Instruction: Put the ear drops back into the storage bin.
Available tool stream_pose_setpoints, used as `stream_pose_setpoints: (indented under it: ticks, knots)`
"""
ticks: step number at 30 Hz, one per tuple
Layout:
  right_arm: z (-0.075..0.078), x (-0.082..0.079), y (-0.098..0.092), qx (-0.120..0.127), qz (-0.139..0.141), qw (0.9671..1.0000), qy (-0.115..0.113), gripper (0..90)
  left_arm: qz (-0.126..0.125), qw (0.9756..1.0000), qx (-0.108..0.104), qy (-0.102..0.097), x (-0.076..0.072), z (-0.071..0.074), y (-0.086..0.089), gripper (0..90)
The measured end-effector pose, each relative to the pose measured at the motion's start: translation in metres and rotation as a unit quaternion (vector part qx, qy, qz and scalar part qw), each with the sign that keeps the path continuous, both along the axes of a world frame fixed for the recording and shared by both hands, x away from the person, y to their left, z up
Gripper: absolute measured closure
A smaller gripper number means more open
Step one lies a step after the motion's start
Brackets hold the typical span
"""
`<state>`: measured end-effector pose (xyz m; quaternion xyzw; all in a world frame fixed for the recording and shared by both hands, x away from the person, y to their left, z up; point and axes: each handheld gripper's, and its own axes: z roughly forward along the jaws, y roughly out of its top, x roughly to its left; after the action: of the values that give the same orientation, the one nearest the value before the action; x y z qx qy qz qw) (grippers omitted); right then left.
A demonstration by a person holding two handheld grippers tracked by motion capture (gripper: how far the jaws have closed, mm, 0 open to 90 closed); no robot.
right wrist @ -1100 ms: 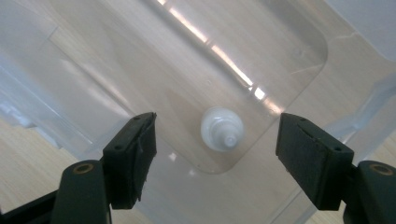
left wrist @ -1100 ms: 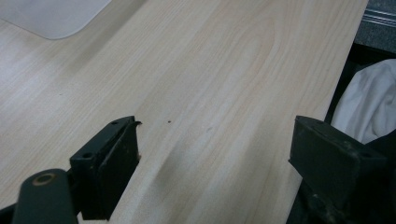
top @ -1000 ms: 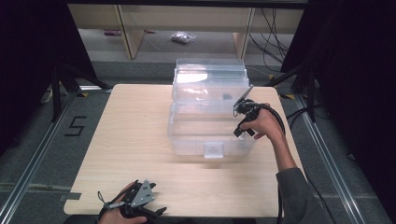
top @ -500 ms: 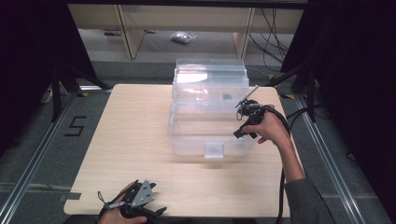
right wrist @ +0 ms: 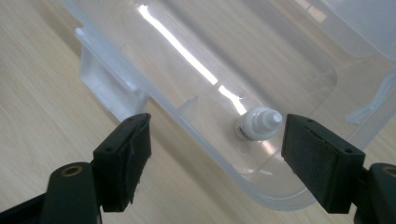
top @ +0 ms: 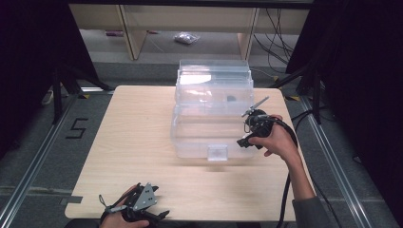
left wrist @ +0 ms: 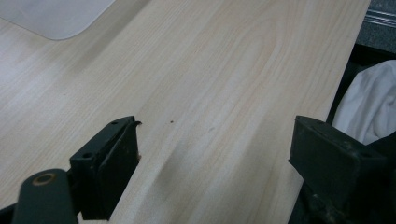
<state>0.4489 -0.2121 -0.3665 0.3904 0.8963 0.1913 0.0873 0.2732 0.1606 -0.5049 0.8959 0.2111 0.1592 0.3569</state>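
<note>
Change since the earlier frames: the right hand (top: 278,140) and right gripper (top: 250,127) have moved from above the clear plastic bin (top: 211,114) out to the bin's right front corner and lower. The left hand (top: 119,219) and left gripper (top: 135,209) have not moved; the bin is unshifted.

Pose: right forearm comes in from the near right, wrist bent, so the right gripper (right wrist: 215,158) points down and inward at the bin's corner. Jaws spread wide, nothing between them. Left gripper (left wrist: 210,163) rests low at the table edge nearest the person, well apart from the bin; jaws also wide apart, empty, over bare wood.

Surface: light wood table (top: 138,128), bin standing at its centre toward the far side, lid (top: 214,71) raised behind it. Dark grey floor around the table, a "5" mark (top: 77,128) left of the bin, shelving (top: 185,23) beyond it.

Smallest: a small white bottle (right wrist: 258,123) lies inside the bin (right wrist: 243,60), near the corner by the right gripper.
</note>
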Motion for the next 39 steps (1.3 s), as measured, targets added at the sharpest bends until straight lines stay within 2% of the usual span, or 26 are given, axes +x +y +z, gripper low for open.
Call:
stream_pose_setpoints:
  ticks: [2,3,5,9,11,12,13,15,16,23,25,26,29,30,31,33,34,35,36,38,39]
  knots:
    - [-0.002,-0.007,-0.001,0.015,0.005,0.9998,-0.013,25.0,0.001,1.0,0.005,-0.002,0.0,0.0,-0.001,15.1]
    - [-0.003,-0.007,-0.003,0.016,0.015,0.9995,-0.023,25.0,0.001,1.0,-0.002,-0.002,0.0,-0.001,-0.001,15.2]
    - [-0.004,-0.015,-0.002,0.023,0.001,0.9995,-0.019,24.6,0.001,1.0,-0.002,-0.001,-0.001,-0.001,-0.001,15.1]
    - [-0.011,-0.027,-0.004,0.032,0.011,0.9986,-0.041,25.1,0.001,1.0,0.002,0.0,0.0,0.0,0.0,15.2]
    - [-0.012,-0.03,-0.004,0.028,0.016,0.9988,-0.036,25.0,0.002,1.0,-0.006,0.002,-0.002,-0.001,-0.002,15.1]
    - [-0.012,-0.031,-0.004,0.03,0.015,0.9985,-0.044,24.5,0.011,0.9996,-0.025,0.009,-0.004,-0.002,-0.004,15.1]
    - [-0.011,-0.033,-0.005,0.029,0.012,0.9987,-0.04,23.9,0.004,1.0,-0.006,0.004,-0.001,-0.001,-0.002,15.1]
    - [-0.012,-0.035,-0.003,0.028,0.011,0.999,-0.033,23.9,0.002,1.0,-0.009,0.001,-0.001,-0.001,-0.002,15.1]
    - [-0.013,-0.035,-0.003,0.029,0.018,0.9987,-0.038,23.9,0.001,1.0,-0.003,0.001,-0.001,0.0,-0.001,15.1]
    - [-0.016,-0.038,0.001,0.028,0.022,0.9985,-0.04,23.6,0.0,1.0,-0.006,-0.001,-0.002,0.001,-0.001,15.1]
    - [-0.019,-0.038,0.001,0.026,0.032,0.9981,-0.047,23.6,0.0,1.0,-0.004,-0.001,-0.001,0.001,-0.001,15.1]
    - [-0.019,-0.04,0.002,0.03,0.025,0.9985,-0.039,23.6,0.005,1.0,-0.006,0.004,-0.002,0.0,-0.002,15.1]
    - [-0.019,-0.043,0.002,0.029,0.027,0.9982,-0.044,23.5,0.005,1.0,-0.007,0.004,-0.002,0.0,-0.002,15.1]
    - [-0.019,-0.046,0.002,0.03,0.018,0.9986,-0.039,23.4,0.005,1.0,-0.006,0.003,-0.002,0.0,-0.002,15.1]
    - [-0.019,-0.047,0.001,0.032,0.024,0.9982,-0.044,23.2,0.005,1.0,-0.007,0.003,-0.002,0.0,-0.002,15.1]
    - [-0.019,-0.05,0.002,0.034,0.019,0.9983,-0.043,23.0,0.005,0.9999,-0.008,0.005,-0.002,0.0,-0.002,15.1]
    - [-0.02,-0.051,0.0,0.036,0.028,0.9977,-0.051,23.0,0.006,0.9999,-0.007,0.004,-0.002,0.0,-0.002,15.1]
    - [-0.02,-0.052,0.0,0.039,0.022,0.9977,-0.051,22.9,0.004,1.0,-0.006,0.004,-0.002,0.0,-0.002,15.1]
    - [-0.021,-0.053,-0.001,0.04,0.034,0.9969,-0.058,22.8,0.006,0.9999,-0.007,0.005,-0.002,0.0,-0.002,15.1]
    - [-0.023,-0.056,0.0,0.048,0.036,0.9956,-0.073,22.9,-0.004,1.0,-0.001,-0.005,-0.001,0.001,-0.001,15.1]
    - [-0.024,-0.058,0.001,0.053,0.024,0.9961,-0.067,22.8,-0.002,1.0,-0.009,-0.003,-0.002,0.0,-0.001,15.1]
